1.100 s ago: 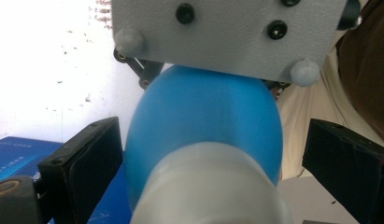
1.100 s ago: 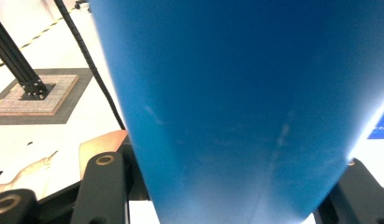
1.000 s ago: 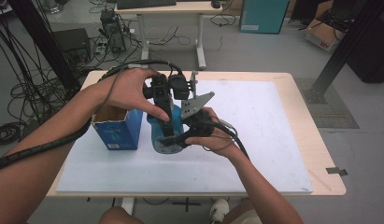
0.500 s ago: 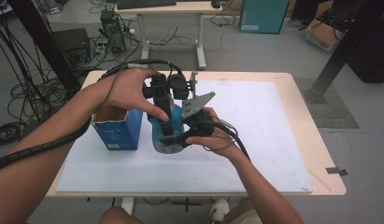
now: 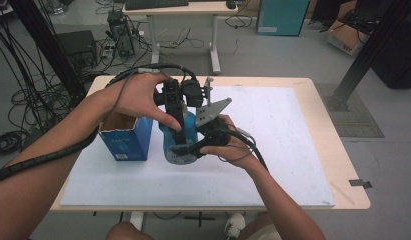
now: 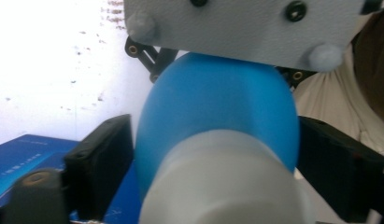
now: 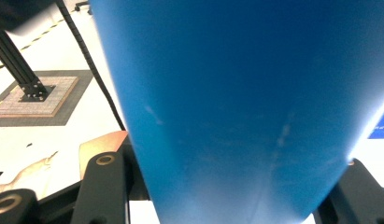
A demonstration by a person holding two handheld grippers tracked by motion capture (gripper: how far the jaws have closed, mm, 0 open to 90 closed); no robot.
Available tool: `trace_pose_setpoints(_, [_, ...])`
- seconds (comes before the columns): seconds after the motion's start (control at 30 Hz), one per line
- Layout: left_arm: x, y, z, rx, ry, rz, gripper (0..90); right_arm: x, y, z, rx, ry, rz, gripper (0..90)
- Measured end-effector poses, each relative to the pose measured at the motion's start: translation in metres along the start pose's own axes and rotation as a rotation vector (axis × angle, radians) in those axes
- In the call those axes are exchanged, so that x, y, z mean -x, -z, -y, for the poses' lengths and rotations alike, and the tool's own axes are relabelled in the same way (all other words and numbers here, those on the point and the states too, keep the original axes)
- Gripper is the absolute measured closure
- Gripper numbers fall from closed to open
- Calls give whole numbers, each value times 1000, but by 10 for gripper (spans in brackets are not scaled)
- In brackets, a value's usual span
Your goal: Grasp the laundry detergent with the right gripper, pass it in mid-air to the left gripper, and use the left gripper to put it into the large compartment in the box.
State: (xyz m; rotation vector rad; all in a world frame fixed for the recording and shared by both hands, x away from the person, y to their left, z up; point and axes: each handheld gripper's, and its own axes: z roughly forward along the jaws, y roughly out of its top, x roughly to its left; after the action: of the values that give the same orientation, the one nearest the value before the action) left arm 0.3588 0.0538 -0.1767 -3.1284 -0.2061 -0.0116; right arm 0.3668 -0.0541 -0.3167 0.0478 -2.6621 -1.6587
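Note:
A blue bottle with a pale cap stands on the white sheet at the table's middle. My left gripper comes down from above, and its black jaws sit against both sides of the bottle's upper body just behind the cap. My right gripper reaches in from the right, shut across the lower body, whose blue wall lies between its jaws. The right gripper's grey plate hangs over the bottle's far end in the left gripper view.
An open blue carton stands just left of the bottle, almost touching it. The wooden table has bare white sheet to the right and front. Beyond the table are a desk, cables and a black frame post.

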Motion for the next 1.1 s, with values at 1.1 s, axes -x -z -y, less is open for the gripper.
trace_pose_setpoints(1.1, [3, -3, 0, 0, -20, -12, 373, -3, -1, 1, 9, -13, 7, 425])
